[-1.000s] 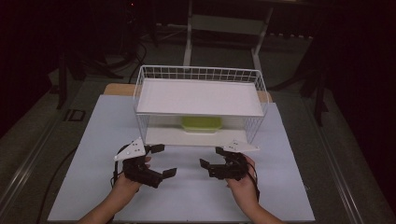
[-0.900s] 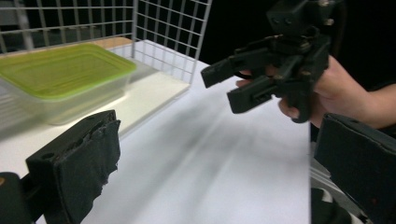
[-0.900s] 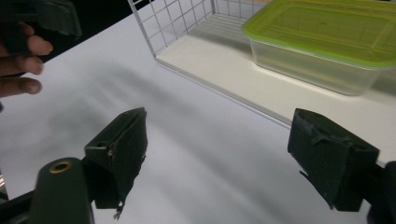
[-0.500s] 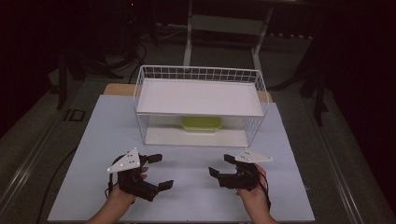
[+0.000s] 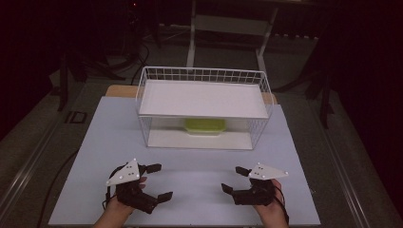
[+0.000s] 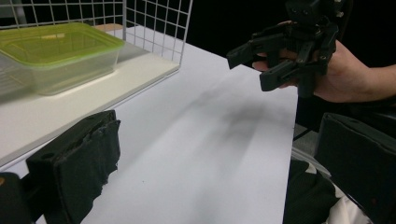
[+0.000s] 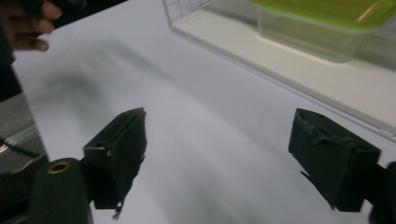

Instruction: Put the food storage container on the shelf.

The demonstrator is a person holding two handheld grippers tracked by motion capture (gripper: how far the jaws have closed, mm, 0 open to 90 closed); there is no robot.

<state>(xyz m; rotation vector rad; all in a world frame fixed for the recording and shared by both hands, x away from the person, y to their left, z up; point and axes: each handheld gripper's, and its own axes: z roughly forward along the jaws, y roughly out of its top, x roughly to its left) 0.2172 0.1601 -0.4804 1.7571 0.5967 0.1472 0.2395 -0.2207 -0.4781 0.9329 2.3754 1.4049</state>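
A clear container with a green lid (image 5: pixel 204 126) sits on the lower level of a white wire rack (image 5: pixel 204 75), under its flat white shelf (image 5: pixel 204 97). My left gripper (image 5: pixel 160 181) hovers near the table's front edge at the left, open and empty. My right gripper (image 5: pixel 233 179) is level with it at the right, also open and empty. The two point toward each other across a gap. In the left gripper view the container (image 6: pixel 56 51) lies far left and the right gripper (image 6: pixel 250 68) is ahead. The right gripper view shows the container (image 7: pixel 322 23) at top right.
The rack stands at the back middle of a white tabletop (image 5: pixel 95 156). A wooden strip (image 5: pixel 119 90) shows behind the rack. Dark floor, cables and stand legs (image 5: pixel 192 42) surround the table. Bare tabletop lies between the rack and the grippers.
Both grippers have drawn back from the rack toward the table's front edge and moved a little apart. Both stay open.
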